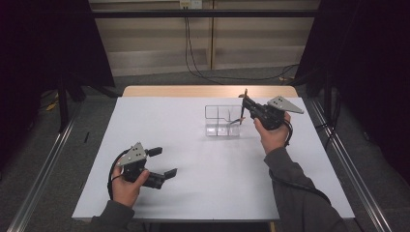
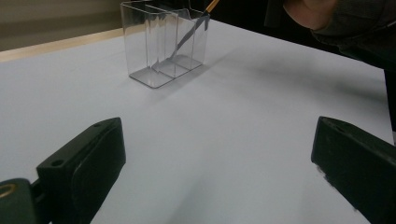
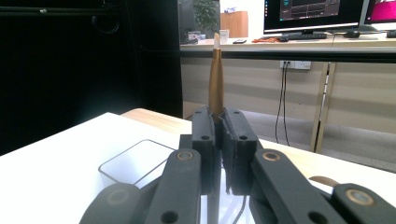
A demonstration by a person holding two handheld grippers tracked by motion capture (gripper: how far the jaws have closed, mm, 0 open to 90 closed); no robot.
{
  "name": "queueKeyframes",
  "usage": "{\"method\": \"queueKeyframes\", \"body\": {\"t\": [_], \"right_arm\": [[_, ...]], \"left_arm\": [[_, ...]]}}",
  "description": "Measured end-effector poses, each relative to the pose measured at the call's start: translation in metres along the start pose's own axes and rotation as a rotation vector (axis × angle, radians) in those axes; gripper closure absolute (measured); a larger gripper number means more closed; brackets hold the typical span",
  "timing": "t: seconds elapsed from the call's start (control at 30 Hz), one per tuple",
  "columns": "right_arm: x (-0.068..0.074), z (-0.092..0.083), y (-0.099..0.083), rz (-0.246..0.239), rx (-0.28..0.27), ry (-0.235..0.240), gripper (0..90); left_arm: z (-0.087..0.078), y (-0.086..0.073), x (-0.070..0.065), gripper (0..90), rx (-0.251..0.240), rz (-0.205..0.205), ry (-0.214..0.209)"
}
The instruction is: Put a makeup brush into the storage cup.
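Note:
A clear plastic organizer (image 1: 221, 122) (image 2: 159, 46) with several compartments stands right of the middle of the white table (image 1: 193, 183). A thin brush (image 1: 243, 110) (image 2: 192, 31) with a golden-brown handle (image 3: 215, 79) leans in the organizer's right-hand compartment, lower end down. My right gripper (image 1: 245, 103) (image 3: 218, 126) hovers over the organizer's right end, shut on the handle. Its own view has the organizer's rim (image 3: 135, 161) below the jaws. My left gripper (image 1: 162, 162) (image 2: 219, 154) rests open at the front left, nothing between its fingers, pointing towards the organizer.
A wooden strip (image 1: 208, 91) runs along the table's far edge. Cables (image 1: 193, 58) lie on the floor behind it, and dark curtains hang at both sides. A sleeve (image 2: 345, 23) reaches in at the upper right of the left gripper view. Monitors (image 3: 313, 14) stand on a far desk.

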State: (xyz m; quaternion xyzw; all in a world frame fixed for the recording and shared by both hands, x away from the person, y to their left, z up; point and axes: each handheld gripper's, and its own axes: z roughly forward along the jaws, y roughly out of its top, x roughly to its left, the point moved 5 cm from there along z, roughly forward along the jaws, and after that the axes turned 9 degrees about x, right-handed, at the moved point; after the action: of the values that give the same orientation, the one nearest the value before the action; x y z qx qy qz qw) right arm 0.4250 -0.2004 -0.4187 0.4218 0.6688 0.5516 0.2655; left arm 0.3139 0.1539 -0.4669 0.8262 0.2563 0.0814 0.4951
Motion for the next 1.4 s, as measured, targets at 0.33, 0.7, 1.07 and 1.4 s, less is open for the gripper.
{"method": "queueKeyframes", "body": {"t": [0.33, 0.7, 1.07, 1.4], "right_arm": [[0.000, 0.000, -0.005, 0.003, 0.009, 0.004, 84.7], [-0.001, 0.001, -0.008, 0.005, 0.011, 0.009, 84.6], [0.000, 0.001, -0.011, 0.006, 0.021, 0.008, 84.5], [-0.001, 0.000, -0.013, 0.004, 0.026, 0.008, 84.5]], "left_arm": [[0.000, 0.000, 0.000, 2.8, -0.003, -0.002, -0.009], [0.000, 0.000, 0.000, 2.8, 0.000, 0.000, 0.000], [-0.001, 0.000, 0.000, 2.8, -0.002, 0.003, -0.002], [0.000, 0.000, 0.000, 2.8, -0.001, 0.005, -0.013]]}}
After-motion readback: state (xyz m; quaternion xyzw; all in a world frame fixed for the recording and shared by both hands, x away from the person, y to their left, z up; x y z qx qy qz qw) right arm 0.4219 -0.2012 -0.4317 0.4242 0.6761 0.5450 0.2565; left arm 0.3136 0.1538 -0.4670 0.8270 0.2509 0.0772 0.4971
